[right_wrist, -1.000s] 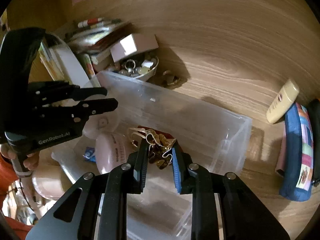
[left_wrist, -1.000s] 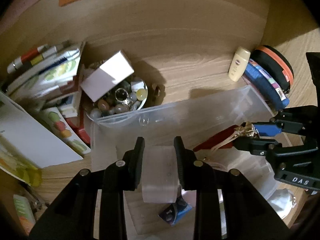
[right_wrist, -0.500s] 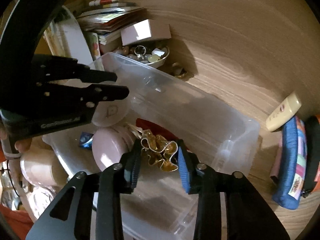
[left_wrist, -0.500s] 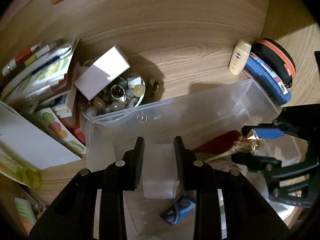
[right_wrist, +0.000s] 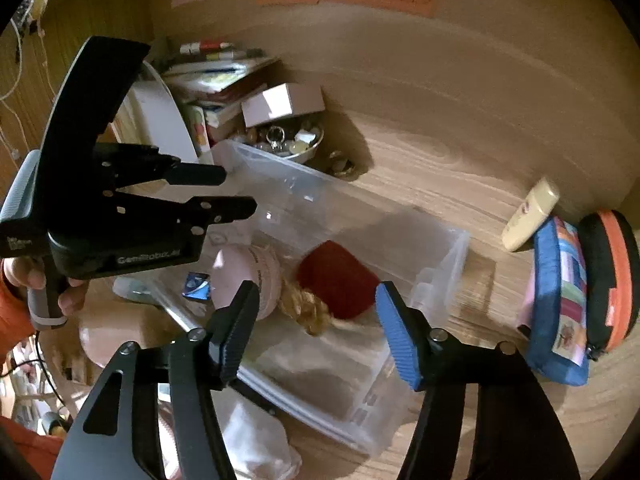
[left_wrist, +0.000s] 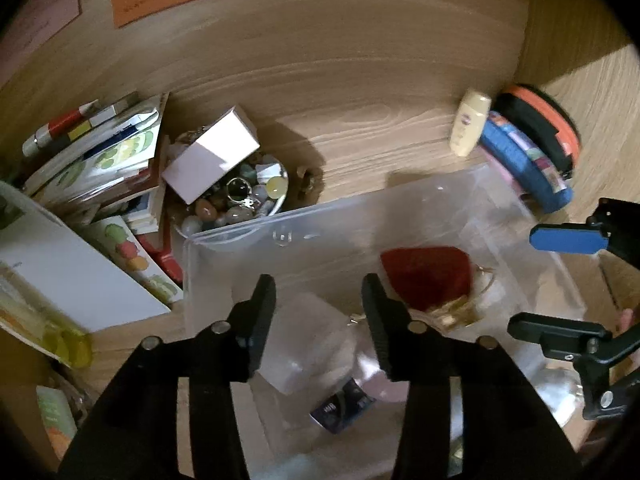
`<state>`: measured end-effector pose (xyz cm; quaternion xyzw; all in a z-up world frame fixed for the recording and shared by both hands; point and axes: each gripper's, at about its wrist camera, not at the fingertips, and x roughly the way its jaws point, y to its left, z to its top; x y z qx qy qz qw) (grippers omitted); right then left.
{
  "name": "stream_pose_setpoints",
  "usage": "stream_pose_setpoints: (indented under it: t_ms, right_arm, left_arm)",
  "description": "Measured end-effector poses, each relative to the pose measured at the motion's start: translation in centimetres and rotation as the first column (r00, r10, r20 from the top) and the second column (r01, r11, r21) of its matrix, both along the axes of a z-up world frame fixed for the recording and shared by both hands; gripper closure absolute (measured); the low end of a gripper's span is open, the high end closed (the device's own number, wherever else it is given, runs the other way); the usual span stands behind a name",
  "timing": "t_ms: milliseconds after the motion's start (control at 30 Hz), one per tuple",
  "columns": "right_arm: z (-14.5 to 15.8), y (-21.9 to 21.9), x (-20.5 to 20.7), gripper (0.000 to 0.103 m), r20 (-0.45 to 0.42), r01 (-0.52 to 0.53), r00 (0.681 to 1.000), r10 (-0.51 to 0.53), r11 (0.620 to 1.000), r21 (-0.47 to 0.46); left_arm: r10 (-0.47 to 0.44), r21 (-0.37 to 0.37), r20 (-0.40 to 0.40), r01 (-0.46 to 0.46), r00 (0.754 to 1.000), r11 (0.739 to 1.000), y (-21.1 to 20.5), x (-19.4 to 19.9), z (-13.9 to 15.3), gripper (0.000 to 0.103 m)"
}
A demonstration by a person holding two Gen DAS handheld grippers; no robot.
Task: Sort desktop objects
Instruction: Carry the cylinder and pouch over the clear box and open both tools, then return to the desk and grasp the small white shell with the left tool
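Observation:
A clear plastic bin (left_wrist: 400, 216) (right_wrist: 440, 256) sits on the wooden desk. Inside lie a red pouch (left_wrist: 428, 276) (right_wrist: 336, 276), a gold trinket bundle (right_wrist: 306, 312) (left_wrist: 456, 312), a pink round case (right_wrist: 252, 276), a translucent block (left_wrist: 304, 336) and a small blue packet (left_wrist: 340, 404) (right_wrist: 196, 284). My left gripper (left_wrist: 318, 320) (right_wrist: 236, 192) is open above the block. My right gripper (right_wrist: 316, 320) (left_wrist: 560, 280) is open wide above the gold bundle, holding nothing.
A bowl of beads and rings (left_wrist: 240, 196) with a white box (left_wrist: 212, 156) on it stands behind the bin. Stacked books (left_wrist: 100, 160) lie to the left. A cream tube (left_wrist: 470, 122), a blue pouch (right_wrist: 560, 304) and an orange-rimmed black case (right_wrist: 612, 276) lie on the right.
My right gripper opened and let the gold bundle drop into the bin beside the red pouch. My left gripper opened and released the translucent block into the bin.

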<state>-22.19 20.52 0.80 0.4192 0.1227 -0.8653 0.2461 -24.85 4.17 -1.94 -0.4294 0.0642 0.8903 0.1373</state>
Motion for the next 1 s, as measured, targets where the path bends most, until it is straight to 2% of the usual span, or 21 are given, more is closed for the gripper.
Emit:
stream_pose_setpoints:
  t_ms: [100,200,267,300,333,467,600,767,833,1000]
  right_arm:
    - [0.9,0.1,1.1,0.032,-0.024,0.012,1.000,-0.013,1.000,-0.003]
    - [1.7,0.1,2.0,0.031,-0.048,0.018,0.999,-0.018,1.000,-0.003]
    - [2.3,0.1,2.7,0.030,-0.060,0.023,0.998,-0.023,1.000,-0.005]
    - [2.4,0.1,3.0,0.026,-0.063,0.024,0.998,-0.024,1.000,-0.006]
    - [2.7,0.2,3.4,0.021,-0.070,0.025,0.997,-0.025,1.000,-0.009]
    - [3.5,0.1,5.2,0.021,-0.098,0.030,0.995,-0.031,0.999,-0.010]
    - [4.3,0.0,7.1,0.021,-0.115,0.044,0.992,-0.044,0.999,-0.008]
    - [5.0,0.1,9.5,0.018,-0.150,0.054,0.987,-0.054,0.999,-0.007]
    - [5.2,0.2,10.5,0.012,-0.158,0.058,0.985,-0.061,0.998,-0.021]
    - [4.9,0.3,13.1,0.008,-0.202,0.077,0.976,-0.082,0.997,-0.031]
  left_arm:
    - [0.008,0.006,-0.028,-0.008,1.000,1.000,-0.1,0.9,1.0,0.043]
    - [0.017,-0.001,-0.075,-0.017,0.997,1.000,-0.4,2.4,2.5,0.040]
    - [0.027,-0.014,-0.099,-0.028,0.995,1.000,-0.6,3.3,3.1,0.030]
    - [0.031,-0.018,-0.111,-0.034,0.993,0.999,-0.8,3.8,3.4,0.025]
    - [0.033,-0.020,-0.119,-0.035,0.992,0.999,-0.9,4.2,3.5,0.025]
    - [0.029,-0.025,-0.147,-0.033,0.989,0.999,-1.3,6.0,4.3,0.021]
    - [0.034,-0.036,-0.179,-0.041,0.983,0.999,-1.7,8.3,5.3,0.013]
    - [0.041,0.007,-0.186,-0.041,0.982,0.999,-3.5,11.4,6.7,0.009]
    - [0.050,0.018,-0.196,-0.047,0.979,0.999,-4.4,12.6,6.9,0.009]
    - [0.082,0.022,-0.204,-0.079,0.975,0.997,-7.0,16.3,6.3,0.007]
